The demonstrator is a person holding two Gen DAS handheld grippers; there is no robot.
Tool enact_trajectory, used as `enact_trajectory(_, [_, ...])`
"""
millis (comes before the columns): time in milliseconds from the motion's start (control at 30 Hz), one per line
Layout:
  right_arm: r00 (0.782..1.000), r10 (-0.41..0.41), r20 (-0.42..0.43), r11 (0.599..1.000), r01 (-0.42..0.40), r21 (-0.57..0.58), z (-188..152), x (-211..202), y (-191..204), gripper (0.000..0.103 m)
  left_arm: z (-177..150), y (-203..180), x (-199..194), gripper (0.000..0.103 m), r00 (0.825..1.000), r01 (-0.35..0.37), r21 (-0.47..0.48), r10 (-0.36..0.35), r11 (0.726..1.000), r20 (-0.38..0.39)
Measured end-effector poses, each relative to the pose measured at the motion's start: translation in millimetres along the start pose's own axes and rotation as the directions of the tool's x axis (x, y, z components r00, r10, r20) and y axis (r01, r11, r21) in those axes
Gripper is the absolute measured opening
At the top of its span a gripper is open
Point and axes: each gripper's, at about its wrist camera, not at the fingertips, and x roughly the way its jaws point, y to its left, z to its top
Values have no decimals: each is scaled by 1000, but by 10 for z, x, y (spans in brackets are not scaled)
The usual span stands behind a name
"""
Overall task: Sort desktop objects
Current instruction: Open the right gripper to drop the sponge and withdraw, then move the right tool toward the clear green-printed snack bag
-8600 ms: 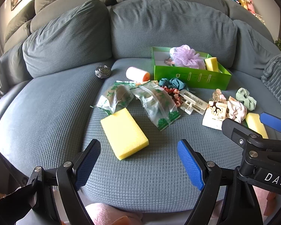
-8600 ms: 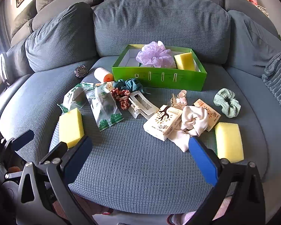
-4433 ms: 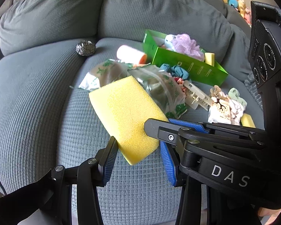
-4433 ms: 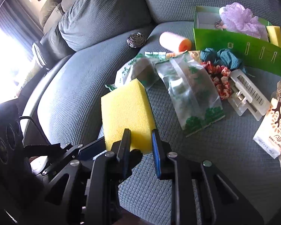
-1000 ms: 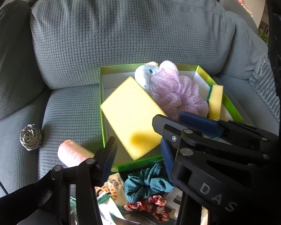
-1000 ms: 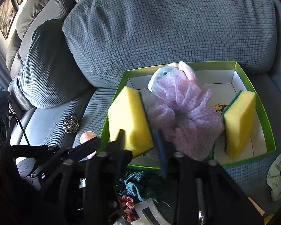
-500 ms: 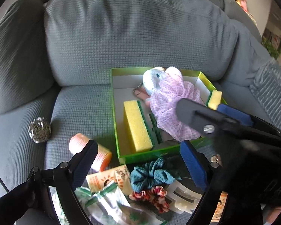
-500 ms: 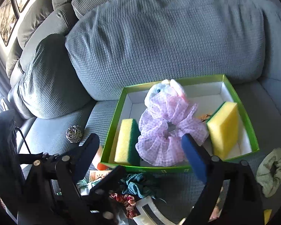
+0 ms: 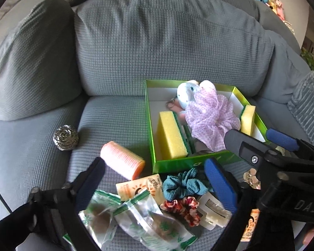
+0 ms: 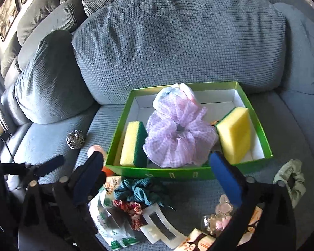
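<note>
A green box (image 9: 150,125) (image 10: 115,146) sits on the grey sofa seat. A yellow sponge with a green back (image 9: 171,136) (image 10: 133,144) stands on edge at the box's left wall. A lilac scrunchie (image 9: 211,119) (image 10: 175,140), a plush toy (image 9: 185,95) and a second sponge (image 9: 247,120) (image 10: 235,133) also lie in the box. My left gripper (image 9: 157,177) is open and empty, in front of the box. My right gripper (image 10: 159,175) is open and empty, just in front of the box.
In front of the box lie a pink roller (image 9: 122,160), a teal scrunchie (image 9: 183,185) (image 10: 139,190), a red floral scrunchie (image 9: 183,207), a white claw clip (image 10: 159,229), plastic bags (image 9: 140,219) and a steel scourer (image 9: 66,137). A pale green scrunchie (image 10: 291,179) lies right.
Both grippers held the yellow sponge over the box one second ago. They opened, left it standing in the box, and have drawn back toward me.
</note>
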Motion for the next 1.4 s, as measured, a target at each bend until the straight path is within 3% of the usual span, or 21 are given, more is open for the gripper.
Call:
enact_trajectory(433, [1000,-17,-11,1000,17,-17,-192,-136,68,103,-132,68,-167,102,1000,-27,-7,27,1000,-2])
enact_trajectory(600, [1000,14,-20,1000,-14,-24,-260,-195,113,103,-232,166,-204,102,1000,-14,-40,13,999,-27])
enact_trajectory(1000, [999,37,-38,997,-40,-59,-392,-277,257,103,-448,161,-312,102,998,-48,-26,47,998,-35])
enact_trajectory(1400, [994,67,-91,994,-74,-79,-588,-242,364,103,-720,167,-347,102,998,-31,-25,29,999,-63])
